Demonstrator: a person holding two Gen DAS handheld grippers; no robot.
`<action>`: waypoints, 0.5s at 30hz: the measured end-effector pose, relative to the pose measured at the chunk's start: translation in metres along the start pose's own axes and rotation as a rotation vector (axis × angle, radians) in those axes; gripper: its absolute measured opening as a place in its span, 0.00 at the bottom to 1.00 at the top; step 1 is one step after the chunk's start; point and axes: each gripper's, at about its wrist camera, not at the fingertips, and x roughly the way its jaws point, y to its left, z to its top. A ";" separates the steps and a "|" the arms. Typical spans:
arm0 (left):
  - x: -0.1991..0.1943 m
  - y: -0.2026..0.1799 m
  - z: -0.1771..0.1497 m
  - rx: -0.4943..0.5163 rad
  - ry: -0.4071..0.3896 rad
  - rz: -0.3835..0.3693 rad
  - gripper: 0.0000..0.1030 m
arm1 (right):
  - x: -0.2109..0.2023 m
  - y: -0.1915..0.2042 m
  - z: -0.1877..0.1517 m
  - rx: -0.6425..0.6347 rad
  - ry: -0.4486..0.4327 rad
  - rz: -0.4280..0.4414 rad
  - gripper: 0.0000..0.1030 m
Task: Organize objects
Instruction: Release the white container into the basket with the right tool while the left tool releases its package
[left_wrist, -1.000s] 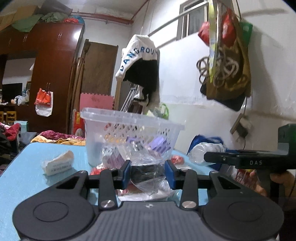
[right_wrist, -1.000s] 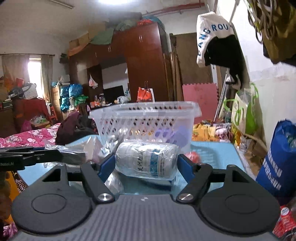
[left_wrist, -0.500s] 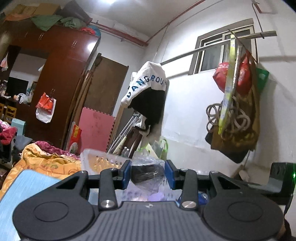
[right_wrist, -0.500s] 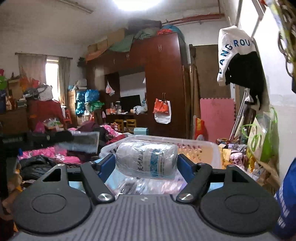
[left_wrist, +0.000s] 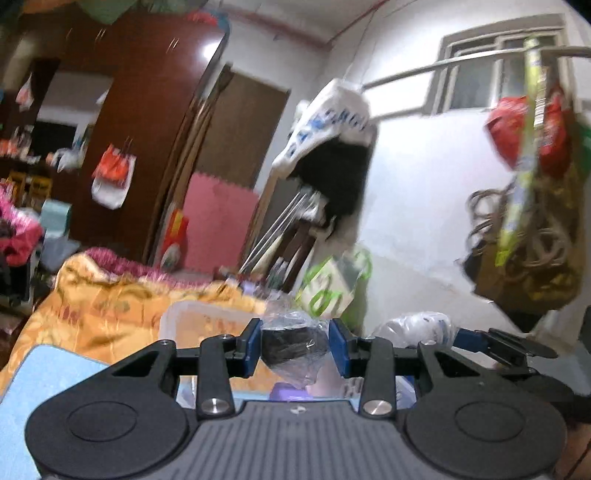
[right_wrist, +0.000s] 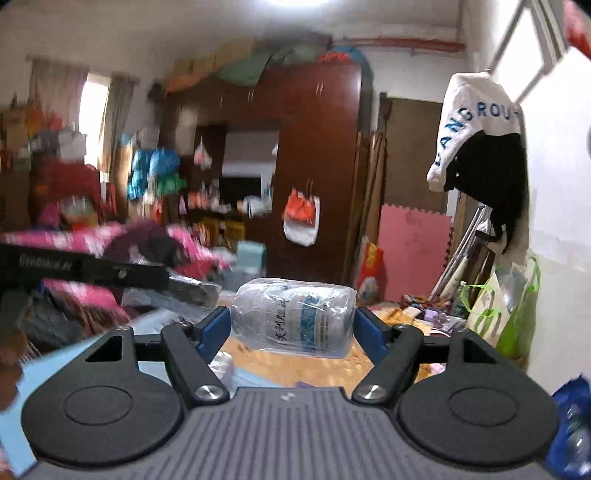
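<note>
Grippers point nearly level: left hand-held gripper (left_wrist: 294, 341) clenches wrapped dark roll (left_wrist: 293, 341), right hand-held gripper (right_wrist: 292, 325) bagged white bottle (right_wrist: 293, 317).

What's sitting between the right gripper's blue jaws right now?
A plastic-wrapped white bottle with blue print, lying sideways and clamped by the right gripper. The right wrist view shows it clearly.

White walls (left_wrist: 424, 184), a dark wardrobe (right_wrist: 314, 147), a brown door (right_wrist: 413, 155), a barred window (left_wrist: 491, 85), a pink mat (right_wrist: 413, 254), bright ceiling light.
</note>
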 end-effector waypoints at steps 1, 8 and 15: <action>0.010 0.003 0.001 0.000 0.027 0.010 0.42 | 0.007 0.000 -0.001 -0.004 0.013 -0.005 0.73; 0.030 0.010 -0.006 0.011 0.070 0.063 0.75 | 0.019 0.010 -0.013 -0.083 0.039 -0.012 1.00; -0.043 0.010 -0.002 0.134 -0.034 0.063 0.82 | -0.043 -0.011 -0.009 0.010 0.003 0.013 1.00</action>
